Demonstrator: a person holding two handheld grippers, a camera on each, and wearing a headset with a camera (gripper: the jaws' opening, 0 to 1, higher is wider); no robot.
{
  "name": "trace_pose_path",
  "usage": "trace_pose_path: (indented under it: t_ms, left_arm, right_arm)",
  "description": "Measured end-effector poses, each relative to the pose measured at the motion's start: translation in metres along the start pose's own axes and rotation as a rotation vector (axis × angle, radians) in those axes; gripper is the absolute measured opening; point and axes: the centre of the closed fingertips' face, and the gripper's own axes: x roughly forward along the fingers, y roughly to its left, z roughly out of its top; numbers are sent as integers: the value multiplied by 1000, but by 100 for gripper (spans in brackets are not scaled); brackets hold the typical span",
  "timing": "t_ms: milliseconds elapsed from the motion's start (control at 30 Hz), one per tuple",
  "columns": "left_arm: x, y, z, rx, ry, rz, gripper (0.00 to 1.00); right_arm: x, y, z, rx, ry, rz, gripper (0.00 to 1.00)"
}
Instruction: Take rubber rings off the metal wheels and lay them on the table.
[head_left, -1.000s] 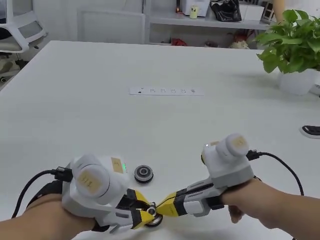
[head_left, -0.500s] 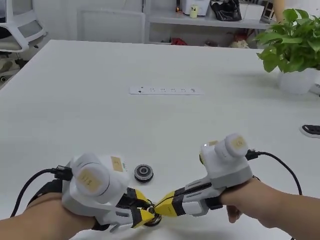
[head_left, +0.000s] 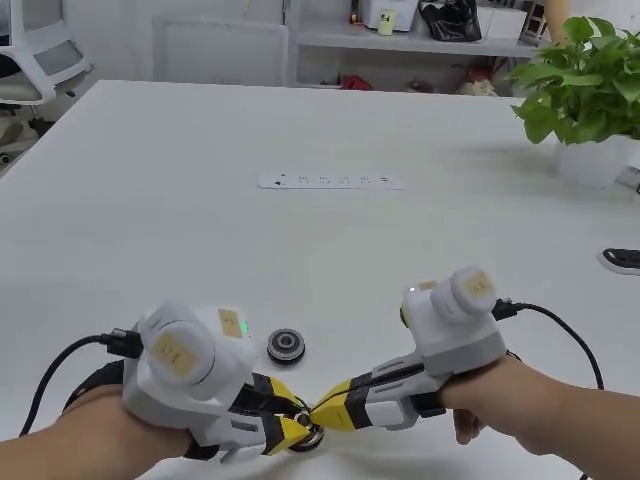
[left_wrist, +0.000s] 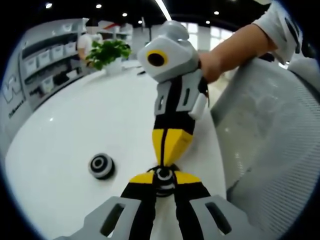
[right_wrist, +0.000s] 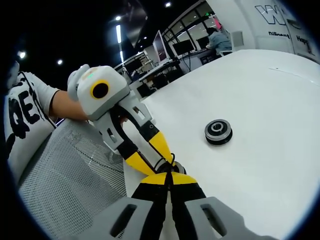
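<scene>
Early going: the left tongs (left_wrist: 163, 179) clamp a wheel (left_wrist: 163, 176), and the right tongs (right_wrist: 169, 181), drawn narrow, pinch at its ring (left_wrist: 163, 168) (not off yet, I judge). A second wheel (head_left: 286, 346) sits on the table (head_left: 300, 250) just beyond the tips, ring on.

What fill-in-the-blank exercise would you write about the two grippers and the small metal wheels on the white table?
1. The head view shows ____ small metal wheels with black rubber rings on the white table.
2. The yellow-tipped left gripper and right gripper both grip the held wheel; the loose wheel lies closer to the ____ gripper.
3. The green potted plant stands at the table's far ____ side.
Missing words: two; left; right.
</scene>
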Motion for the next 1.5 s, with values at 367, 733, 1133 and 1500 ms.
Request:
trace_pose_path:
  t_ms: [367,733,1133,1500]
  left_arm:
    - [-2,-1,0,28,16,-12,15]
    - [-10,-6,5,74,18,-20,21]
    - [-21,-6,17,75,-24,-10,29]
    - [-37,3,18,64,-39,23,34]
  right_arm:
    - [-1,-1,0,3,-6,-6,0]
    - [-3,-3,-1,12,-10,-10,0]
    - [-3,-1,0,11,-11,-5,0]
    - [-3,0,1,9,-12,-3,0]
